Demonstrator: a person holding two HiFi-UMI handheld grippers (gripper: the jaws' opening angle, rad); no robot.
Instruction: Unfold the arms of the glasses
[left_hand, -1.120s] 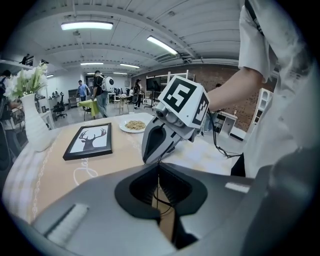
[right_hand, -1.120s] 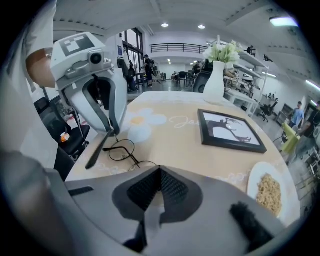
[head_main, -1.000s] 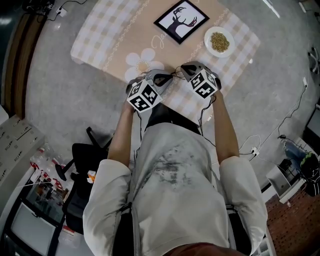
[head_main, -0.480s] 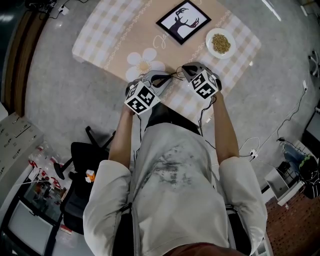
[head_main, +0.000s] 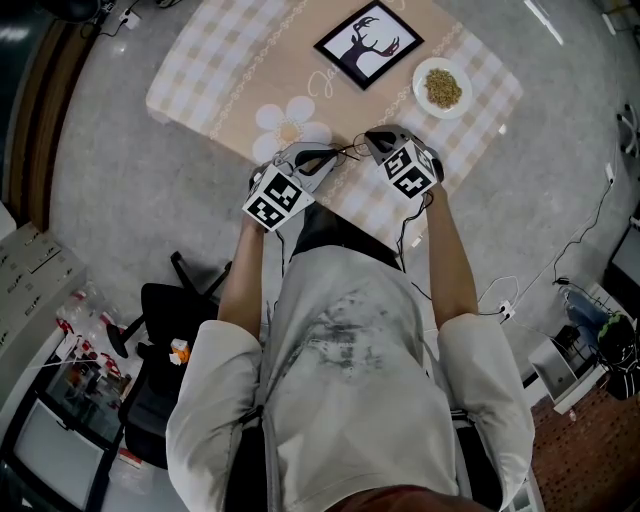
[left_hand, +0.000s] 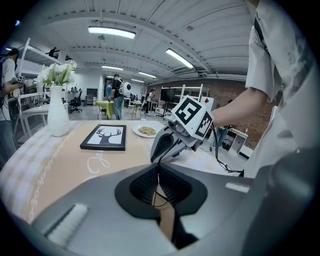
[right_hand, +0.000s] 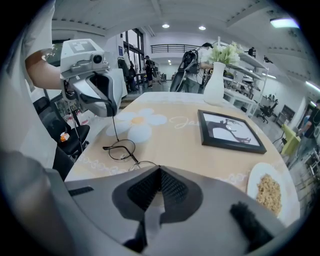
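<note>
While your right tongs (right_hand: 160, 171) pinch the glasses (right_hand: 120, 149) frame steady on the tabletop (right_hand: 185, 137), lower centre of right gripper view, left tongs (left_hand: 159, 169) clamp one arm (right_hand: 114, 127), likely to swing it open.

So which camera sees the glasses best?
The right gripper view. There the glasses show one whole round lens and the thin dark frame. The left gripper view shows only a thin wire bit of them, close up. The head view shows just a tiny dark line.

Head view looks down; others — low — share table (head_main: 230, 60).
</note>
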